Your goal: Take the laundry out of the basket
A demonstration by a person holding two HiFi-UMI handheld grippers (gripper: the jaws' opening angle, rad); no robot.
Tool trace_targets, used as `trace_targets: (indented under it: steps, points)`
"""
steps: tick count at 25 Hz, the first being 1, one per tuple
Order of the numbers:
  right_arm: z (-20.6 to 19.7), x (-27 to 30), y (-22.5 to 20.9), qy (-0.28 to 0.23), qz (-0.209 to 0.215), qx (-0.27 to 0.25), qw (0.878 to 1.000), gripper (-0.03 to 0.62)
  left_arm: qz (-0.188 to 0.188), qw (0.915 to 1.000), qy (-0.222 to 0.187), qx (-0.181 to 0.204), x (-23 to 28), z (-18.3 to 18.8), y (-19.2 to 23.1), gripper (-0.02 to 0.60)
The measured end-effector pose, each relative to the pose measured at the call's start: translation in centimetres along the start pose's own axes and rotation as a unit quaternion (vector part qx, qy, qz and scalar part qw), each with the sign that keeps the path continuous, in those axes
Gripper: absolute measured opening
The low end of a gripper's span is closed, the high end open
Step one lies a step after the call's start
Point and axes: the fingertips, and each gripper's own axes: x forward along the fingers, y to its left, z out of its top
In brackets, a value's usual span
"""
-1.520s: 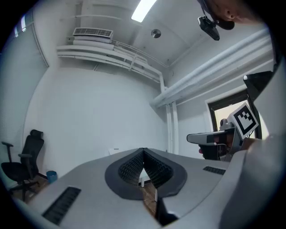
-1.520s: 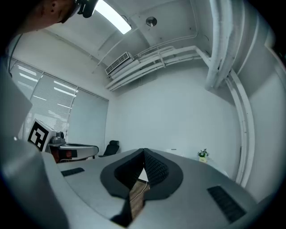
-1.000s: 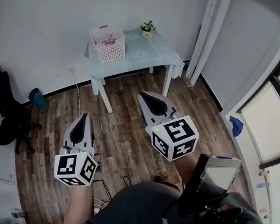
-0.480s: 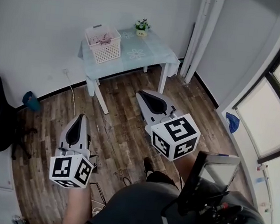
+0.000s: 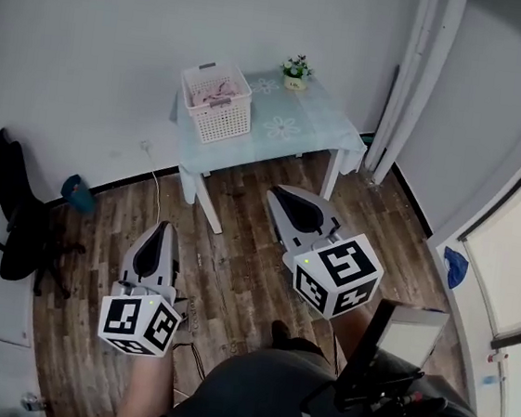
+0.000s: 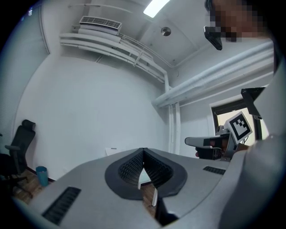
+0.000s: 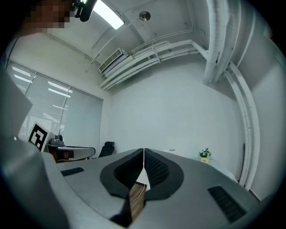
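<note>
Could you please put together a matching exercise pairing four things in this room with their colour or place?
Things:
1. basket
2. potted plant
3. office chair
4. small bin

Descriptions:
A. black
B. white, holding laundry
C. on the far corner of the table
D. teal

Pairs: 1-B, 2-C, 3-A, 4-D

A pale-blue table stands on the wood-plank floor by the wall, a small potted flower at its back edge. To the left are a black office chair and a teal bin.
</note>
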Motion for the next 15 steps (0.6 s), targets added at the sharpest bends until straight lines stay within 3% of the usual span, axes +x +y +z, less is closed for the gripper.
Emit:
trace_targets:
  steps: [5,15]
  points:
    - [0.2,3.4,-4.2,-0.002,0.021,0.0,1.0,0.017,0.018,0.9995,0.009,-0.023,5.4,-0.3,0.7,0.008]
    - [-0.8,8.6,-11.7,0.006,0.053,0.006,0.999,0.018,0.031,0.9987,0.041,0.001,13.9,-1.0,0.7,0.008]
